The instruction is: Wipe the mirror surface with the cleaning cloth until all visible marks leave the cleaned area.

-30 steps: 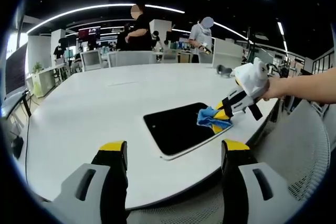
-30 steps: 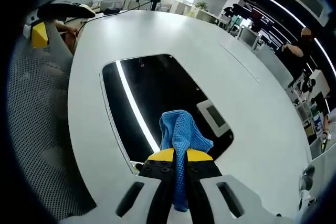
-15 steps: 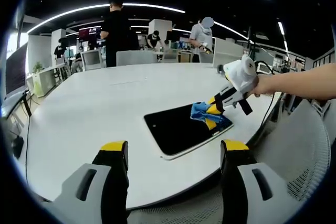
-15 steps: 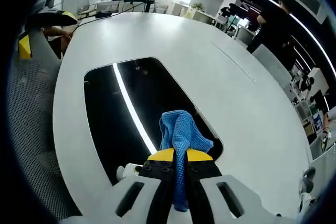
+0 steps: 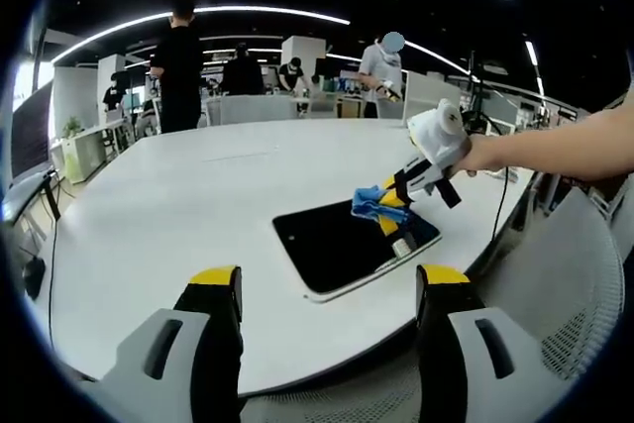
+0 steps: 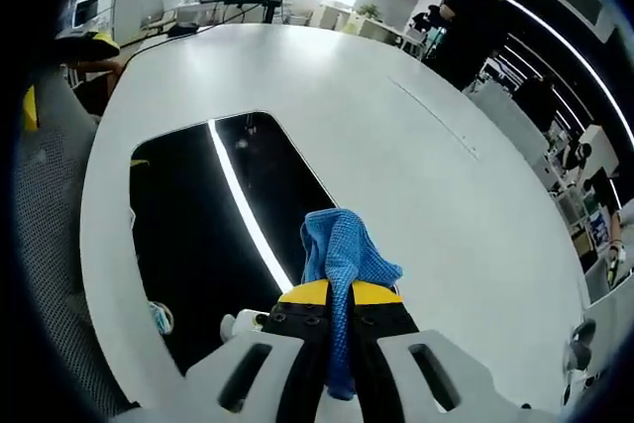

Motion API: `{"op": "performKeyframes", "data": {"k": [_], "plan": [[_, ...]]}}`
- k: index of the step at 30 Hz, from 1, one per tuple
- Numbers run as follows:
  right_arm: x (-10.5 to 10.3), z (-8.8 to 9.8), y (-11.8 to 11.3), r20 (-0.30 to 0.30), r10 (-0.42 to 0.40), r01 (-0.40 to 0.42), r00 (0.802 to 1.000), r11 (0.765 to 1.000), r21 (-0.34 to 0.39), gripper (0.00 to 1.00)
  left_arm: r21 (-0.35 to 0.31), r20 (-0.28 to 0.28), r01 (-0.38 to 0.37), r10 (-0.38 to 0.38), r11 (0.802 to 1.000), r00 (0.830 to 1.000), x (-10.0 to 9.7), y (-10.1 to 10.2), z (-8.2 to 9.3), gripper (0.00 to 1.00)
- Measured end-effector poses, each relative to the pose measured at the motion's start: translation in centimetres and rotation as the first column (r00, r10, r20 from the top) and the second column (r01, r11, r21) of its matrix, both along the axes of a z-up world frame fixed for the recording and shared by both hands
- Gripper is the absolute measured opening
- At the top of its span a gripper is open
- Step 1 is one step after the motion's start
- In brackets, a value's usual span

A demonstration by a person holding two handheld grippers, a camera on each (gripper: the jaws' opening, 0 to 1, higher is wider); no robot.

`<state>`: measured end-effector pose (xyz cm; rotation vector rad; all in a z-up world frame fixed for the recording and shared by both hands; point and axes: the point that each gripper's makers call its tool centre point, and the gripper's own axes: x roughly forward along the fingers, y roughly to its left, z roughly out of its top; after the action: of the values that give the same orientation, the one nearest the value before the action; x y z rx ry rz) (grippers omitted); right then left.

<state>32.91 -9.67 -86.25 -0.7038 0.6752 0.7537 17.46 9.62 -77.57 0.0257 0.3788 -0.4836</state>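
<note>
One mirror [image 5: 349, 245] lies flat on the white bench [image 5: 178, 205], w/ one blue cloth [image 6: 342, 255] on its far edge. Right gripper [image 6: 339, 296], reached in w/ arm stretched out, is clamped on the cloth. Left gripper [image 5: 327, 289] hangs near the bench edge, jaws wide apart, holding nothing.

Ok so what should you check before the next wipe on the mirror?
1. Cleaning cloth clamped in the right gripper: ok.
2. Cloth over the mirror: ok, at its far edge.
3. Cloth pressing on the glass: cannot tell.
4. Mirror lying flat on the white table: ok.
5. Left gripper open and back from the mirror: ok.
6. Marks all gone: cannot tell; the glass reflects a ceiling light.
</note>
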Motion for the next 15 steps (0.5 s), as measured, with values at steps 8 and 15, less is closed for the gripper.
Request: {"op": "performKeyframes", "data": {"k": [8, 15], "plan": [[1.6, 0.0, -0.2, 0.013, -0.022, 0.022, 1.000, 1.000, 0.000, 0.00, -0.005, 0.005, -0.001, 0.001, 1.000, 1.000, 0.0, 0.0, 0.1, 0.70], [2.7, 0.0, -0.3, 0.015, -0.032, 0.032, 0.999, 0.999, -0.003, 0.00, 0.000, -0.002, -0.004, 0.004, 1.000, 1.000, 0.1, 0.0, 0.0, 0.69]]}}
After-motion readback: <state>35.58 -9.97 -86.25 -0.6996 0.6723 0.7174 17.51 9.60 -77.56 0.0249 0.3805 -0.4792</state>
